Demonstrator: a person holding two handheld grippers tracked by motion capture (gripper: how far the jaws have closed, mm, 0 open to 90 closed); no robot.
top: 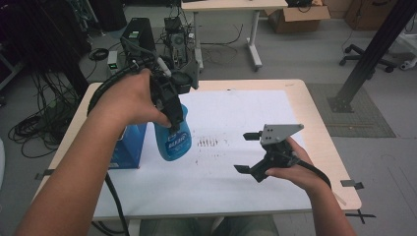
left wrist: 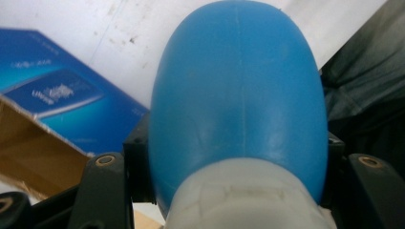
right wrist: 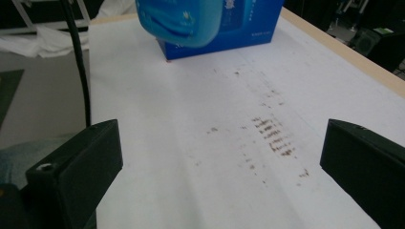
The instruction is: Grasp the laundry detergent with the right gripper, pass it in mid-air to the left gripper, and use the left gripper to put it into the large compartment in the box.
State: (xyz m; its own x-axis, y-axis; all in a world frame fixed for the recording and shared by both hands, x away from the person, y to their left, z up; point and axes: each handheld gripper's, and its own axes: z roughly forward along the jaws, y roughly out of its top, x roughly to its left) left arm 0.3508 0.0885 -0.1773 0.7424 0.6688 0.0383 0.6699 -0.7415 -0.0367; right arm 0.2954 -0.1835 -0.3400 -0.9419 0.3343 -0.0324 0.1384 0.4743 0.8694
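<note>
My left gripper [top: 172,118] is shut on the neck of a blue plastic bottle [top: 173,140] and holds it in the air over the left part of the table, base hanging down. In the left gripper view the bottle [left wrist: 239,86] bulges away from a whitish collar between the two black jaws of my left gripper [left wrist: 234,167]. My right gripper [top: 243,152] hovers over the right part of the table, open, with nothing between its jaws. The right gripper view has my right gripper [right wrist: 219,157] looking across the sheet, with the bottle's base [right wrist: 181,19] at the top.
A blue cardboard box [top: 129,147] stands on the table's left side, just behind the hanging bottle. A white sheet [top: 221,182] covers the wooden table [top: 314,118] and carries brown smudges [top: 209,142] near its middle. Cables and equipment lie on the floor beyond.
</note>
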